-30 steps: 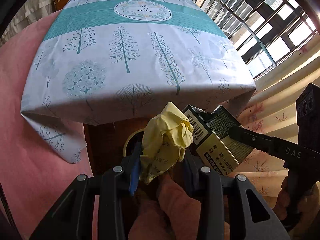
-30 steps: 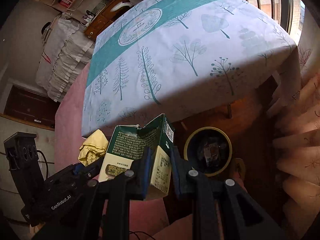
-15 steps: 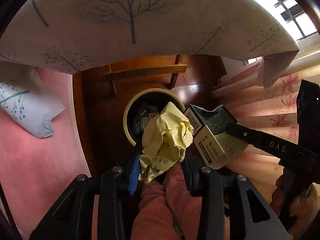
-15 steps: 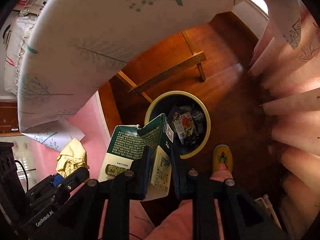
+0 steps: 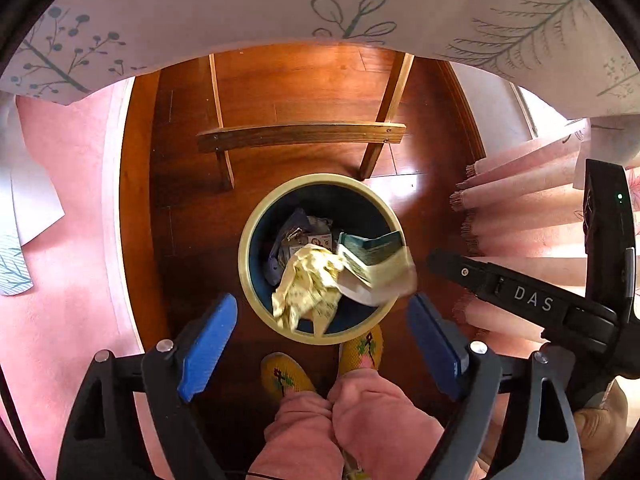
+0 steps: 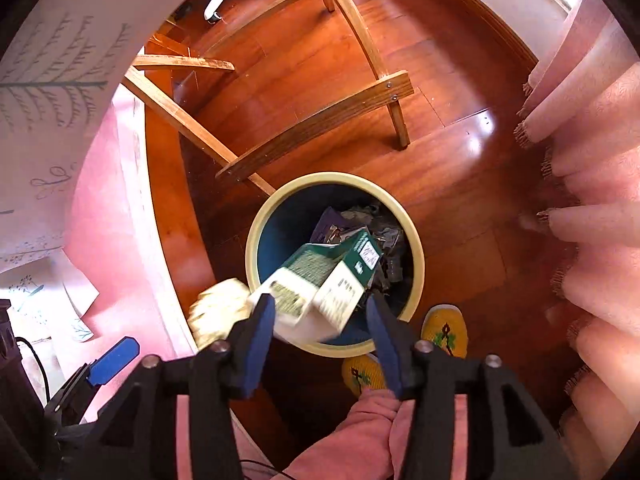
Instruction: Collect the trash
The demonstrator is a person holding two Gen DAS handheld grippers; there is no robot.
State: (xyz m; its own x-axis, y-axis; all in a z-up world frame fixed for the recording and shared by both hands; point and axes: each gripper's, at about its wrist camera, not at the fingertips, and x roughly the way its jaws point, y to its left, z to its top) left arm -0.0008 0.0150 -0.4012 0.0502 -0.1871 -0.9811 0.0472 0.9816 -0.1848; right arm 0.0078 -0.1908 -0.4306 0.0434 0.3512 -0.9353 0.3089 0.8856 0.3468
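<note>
A round bin (image 5: 256, 216) with a cream rim and dark blue inside stands on the wooden floor; it also shows in the right wrist view (image 6: 418, 248). My left gripper (image 5: 320, 340) is open above its near rim. A crumpled yellow paper (image 5: 308, 288) falls free below it, over the bin. My right gripper (image 6: 320, 332) is open; a green and white carton (image 6: 324, 276) drops from it, blurred, over the bin. The carton also shows in the left wrist view (image 5: 372, 268). The yellow paper shows blurred in the right wrist view (image 6: 218, 308).
Old trash (image 5: 300, 232) lies in the bin. A wooden table frame (image 5: 300, 134) stands behind the bin, under a tree-print tablecloth (image 5: 280, 4). Pink curtains (image 5: 532, 216) hang at the right. My yellow slippers (image 5: 284, 374) are just before the bin. A pink rug (image 5: 68, 280) lies left.
Both grippers tilted down from the table top to over the bin, then opened. The yellow paper and the carton have left the jaws and are falling into the bin.
</note>
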